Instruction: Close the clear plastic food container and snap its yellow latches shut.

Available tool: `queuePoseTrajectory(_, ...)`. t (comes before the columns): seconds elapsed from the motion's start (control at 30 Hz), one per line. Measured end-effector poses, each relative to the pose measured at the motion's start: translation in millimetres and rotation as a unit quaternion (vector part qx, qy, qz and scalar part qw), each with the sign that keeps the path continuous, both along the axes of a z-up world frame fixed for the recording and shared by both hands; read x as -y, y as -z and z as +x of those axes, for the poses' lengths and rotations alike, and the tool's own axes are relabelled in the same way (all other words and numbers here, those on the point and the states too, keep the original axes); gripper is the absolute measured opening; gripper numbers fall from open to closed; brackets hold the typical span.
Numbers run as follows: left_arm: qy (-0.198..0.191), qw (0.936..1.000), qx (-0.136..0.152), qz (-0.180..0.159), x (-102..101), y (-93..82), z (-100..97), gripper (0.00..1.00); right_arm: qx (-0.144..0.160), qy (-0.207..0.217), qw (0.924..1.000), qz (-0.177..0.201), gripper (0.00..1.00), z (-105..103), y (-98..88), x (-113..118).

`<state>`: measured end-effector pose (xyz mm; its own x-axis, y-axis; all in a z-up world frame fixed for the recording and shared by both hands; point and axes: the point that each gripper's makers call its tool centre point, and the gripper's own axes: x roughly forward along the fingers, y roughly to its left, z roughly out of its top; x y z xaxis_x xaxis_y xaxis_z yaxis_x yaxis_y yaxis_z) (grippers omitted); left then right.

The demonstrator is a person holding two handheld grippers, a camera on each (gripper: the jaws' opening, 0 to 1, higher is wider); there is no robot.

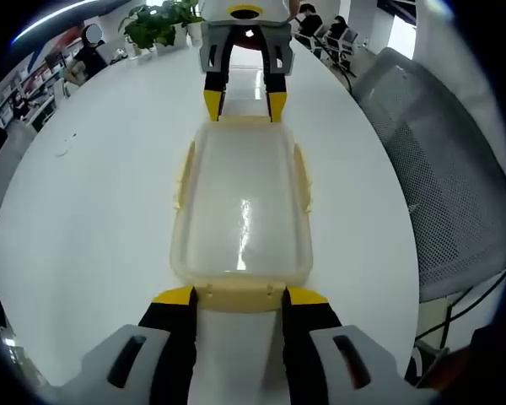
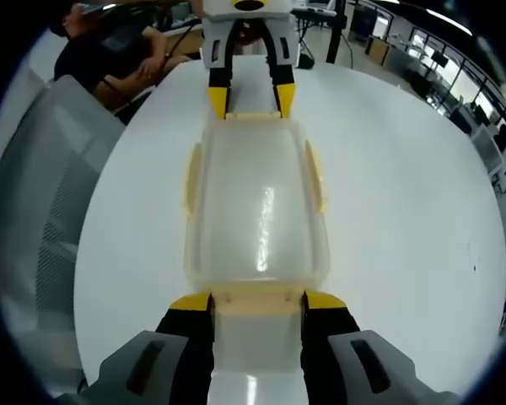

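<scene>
Latching step: the clear plastic food container with yellow latches [image 1: 241, 211] lies lidded on the white tabletop [image 1: 93, 211]. The left gripper [image 1: 239, 295] and right gripper [image 2: 257, 300], jaws open, each straddle an end latch, seemingly unsnapped; next, press inward.

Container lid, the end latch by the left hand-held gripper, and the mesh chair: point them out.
container lid [image 1: 243, 207], left gripper view, middle of the clear top.
end latch [image 1: 240, 295], left gripper view, yellow flap between the jaws.
mesh chair [image 1: 443, 194], left gripper view, grey backrest.

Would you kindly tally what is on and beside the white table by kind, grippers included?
Grippers: 2, left gripper and right gripper
Clear plastic food container: 1
Yellow latches: 4, one is
Potted plant: 1
Mesh chair: 1
Total: 9
</scene>
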<state>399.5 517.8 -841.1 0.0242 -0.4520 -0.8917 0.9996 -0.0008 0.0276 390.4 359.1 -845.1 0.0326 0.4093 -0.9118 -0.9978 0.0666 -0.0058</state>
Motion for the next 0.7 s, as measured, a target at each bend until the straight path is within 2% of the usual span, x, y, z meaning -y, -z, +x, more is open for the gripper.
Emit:
queuePoseTrajectory(0.1,-0.002,1.0000,0.005,0.008,0,-0.7,-1.2,0.38,0.004,-0.003,1.0000,0.000,0.38,-1,-1.3,0)
queuePoseTrajectory(0.27,-0.009,0.9998,-0.017,0.010,-5,-4.8,-10.7,0.38,0.002,-0.011,0.9999,0.002,0.38,-8,-9.3,-4)
queuePoseTrajectory(0.5,-0.012,0.9999,0.003,-0.008,-3,-23.2,-11.3,0.39,0.019,-0.009,0.9997,0.015,0.38,-8,-31.5,-1)
queuePoseTrajectory(0.7,-0.009,0.9997,0.015,-0.016,8,-37.8,-9.9,0.39,0.031,-0.006,0.9994,0.015,0.39,-7,-45.0,10)
